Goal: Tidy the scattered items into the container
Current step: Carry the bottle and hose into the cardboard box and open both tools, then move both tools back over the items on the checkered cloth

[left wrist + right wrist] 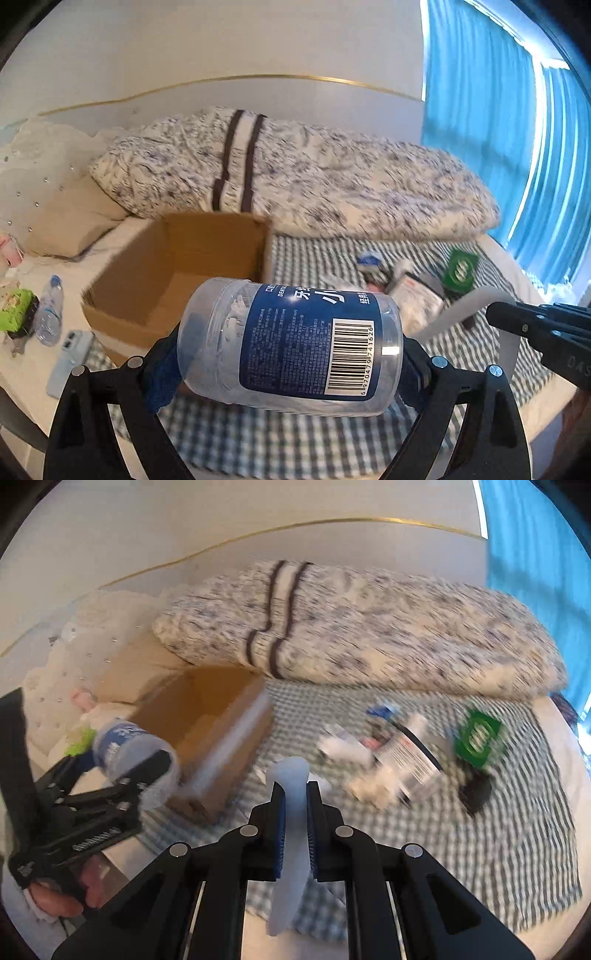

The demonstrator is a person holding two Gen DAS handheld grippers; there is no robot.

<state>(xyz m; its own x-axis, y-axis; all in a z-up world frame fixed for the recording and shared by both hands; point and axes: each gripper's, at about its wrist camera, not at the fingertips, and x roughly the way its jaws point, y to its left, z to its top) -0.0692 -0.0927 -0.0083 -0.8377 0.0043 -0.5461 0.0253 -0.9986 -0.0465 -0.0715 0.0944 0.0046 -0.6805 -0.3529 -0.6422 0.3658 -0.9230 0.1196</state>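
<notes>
A clear plastic jar with a blue label (291,343) is clamped crosswise between the left gripper (291,363) jaws, just short of the brown cardboard box (177,266). The right gripper (294,797) is closed on a pale flexible strip (290,812). The jar is judged light, smooth and slippery; holding it at mid-body is advised.

Our left wrist view looks forward along the left tongs (288,354) from low over the bed (332,435), so close to the jar (291,347) that it fills the near field; beyond it we face the open box (177,273) and the duvet (295,177). Our right wrist view looks along the right tongs (293,797), set a little to the right, facing the same way. Both share the box (218,731), duvet (369,627), clutter (399,757) and curtain (498,129). Each view catches the other's tongs.
</notes>
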